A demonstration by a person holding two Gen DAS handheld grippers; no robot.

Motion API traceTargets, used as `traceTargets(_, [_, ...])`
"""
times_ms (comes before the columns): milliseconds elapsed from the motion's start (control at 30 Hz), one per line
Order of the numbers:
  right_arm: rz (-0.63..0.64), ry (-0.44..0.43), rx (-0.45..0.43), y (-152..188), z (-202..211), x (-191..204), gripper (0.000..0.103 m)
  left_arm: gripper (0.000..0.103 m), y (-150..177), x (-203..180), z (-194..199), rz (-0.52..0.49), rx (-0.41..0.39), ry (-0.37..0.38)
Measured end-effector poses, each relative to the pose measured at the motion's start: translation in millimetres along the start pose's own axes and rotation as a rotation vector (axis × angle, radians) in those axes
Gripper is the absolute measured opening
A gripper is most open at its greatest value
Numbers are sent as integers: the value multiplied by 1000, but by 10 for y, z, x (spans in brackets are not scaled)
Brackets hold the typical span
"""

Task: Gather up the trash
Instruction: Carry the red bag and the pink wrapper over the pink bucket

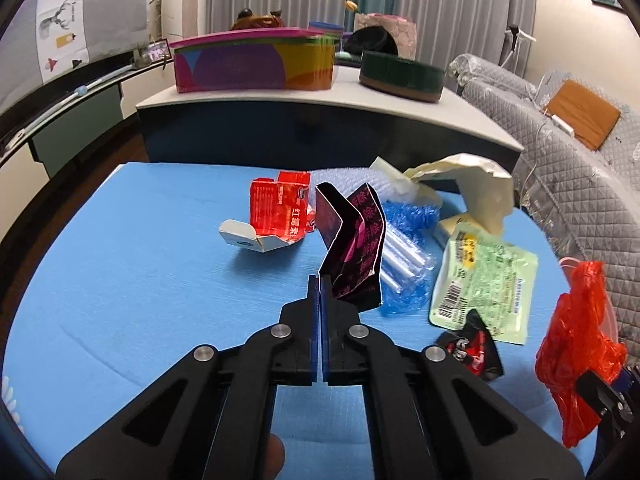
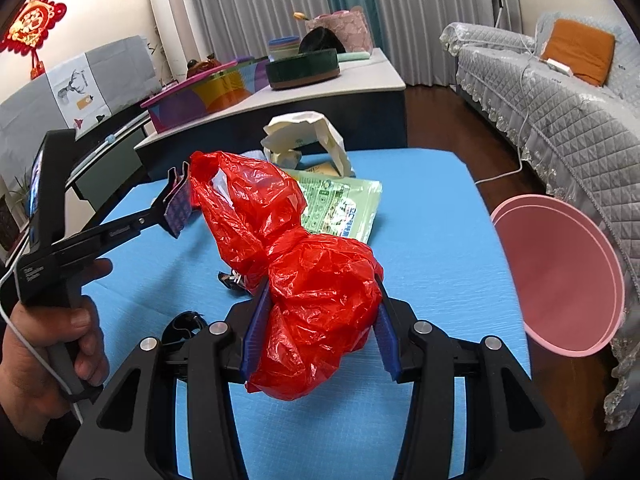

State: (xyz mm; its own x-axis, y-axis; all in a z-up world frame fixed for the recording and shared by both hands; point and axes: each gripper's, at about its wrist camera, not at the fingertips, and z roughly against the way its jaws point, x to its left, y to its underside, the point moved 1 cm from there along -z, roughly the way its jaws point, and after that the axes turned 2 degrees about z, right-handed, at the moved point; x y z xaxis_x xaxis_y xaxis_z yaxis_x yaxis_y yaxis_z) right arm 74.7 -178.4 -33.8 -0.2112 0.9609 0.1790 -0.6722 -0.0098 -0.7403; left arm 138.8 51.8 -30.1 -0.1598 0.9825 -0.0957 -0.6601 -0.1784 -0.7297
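A: Our left tool (image 1: pixel 320 286) is shut tight on the corner of the dark carton (image 1: pixel 352 240), which hangs tilted just off the blue worktop (image 1: pixel 120 280). Our right tool (image 2: pixel 318 332) stands half open, its pads pressing a bunched red bag (image 2: pixel 304 280).

B: So we hold the bag and one piece of trash. Is anything in the bag yet?

A: We cannot tell; it looks crumpled, with its mouth not spread open.

B: And what is left?

A: Most of it, we judge. Towards the far edge lie the red box (image 1: pixel 276 216), blue wrap (image 1: pixel 408 248) with clear tubes, and cream paper (image 1: pixel 460 184). Nearer the right edge sit the green pouch (image 1: pixel 480 284) and a small black wrapper (image 1: pixel 472 348).

B: A pink bin (image 2: pixel 560 280) waits off the right edge.
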Motion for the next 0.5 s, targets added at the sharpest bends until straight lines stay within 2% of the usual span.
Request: traceTargets(500, [-18,50,-89,-15,476,-69,47,1,75,-106,471,-11,-64,67])
